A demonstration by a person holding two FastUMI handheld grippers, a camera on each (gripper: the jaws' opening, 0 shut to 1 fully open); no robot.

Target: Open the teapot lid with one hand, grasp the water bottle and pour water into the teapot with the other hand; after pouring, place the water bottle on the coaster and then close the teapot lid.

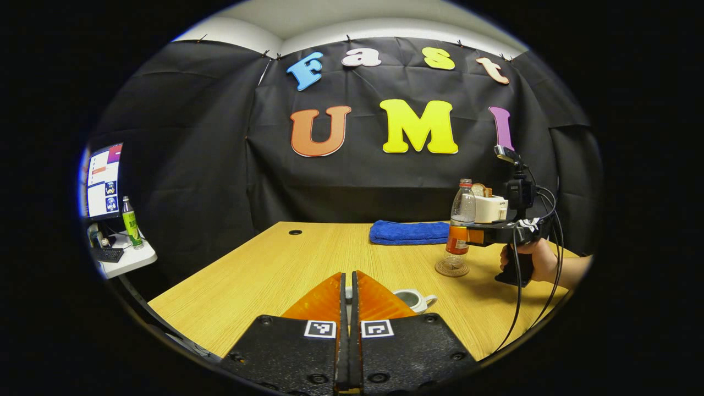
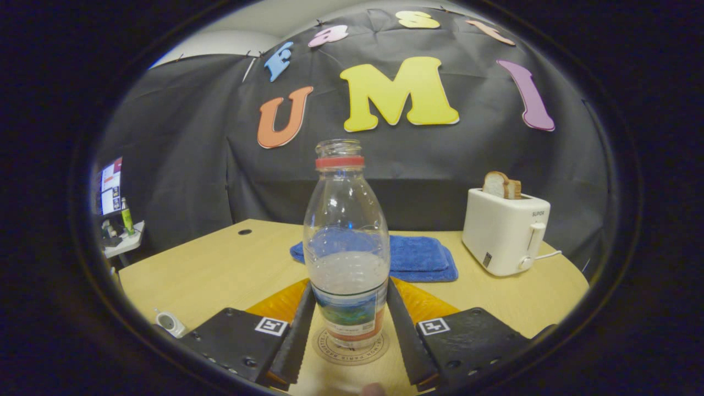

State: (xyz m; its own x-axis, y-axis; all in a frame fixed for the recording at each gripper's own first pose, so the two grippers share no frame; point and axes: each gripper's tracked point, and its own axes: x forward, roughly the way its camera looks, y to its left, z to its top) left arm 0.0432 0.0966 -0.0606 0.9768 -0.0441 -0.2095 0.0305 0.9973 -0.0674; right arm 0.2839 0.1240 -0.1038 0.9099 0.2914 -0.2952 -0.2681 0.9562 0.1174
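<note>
bottle: water bottle (image 2: 346,258) upright on the coaster (image 2: 350,347), cap off, roughly half full – near the worktop's (image 2: 231,264) right side
right hand-held gripper (image 2: 347,330): fingers on either side of the label band, close against it; real clamping pressure – cannot tell
left hand-held gripper (image 1: 347,297): fingers pressed together, apparently pinching something small, the teapot lid by my guess
teapot (image 1: 413,300): open, just beyond the left fingers
handling: thin plastic, light, likely dents if squeezed; the label band should give the best hold
</note>
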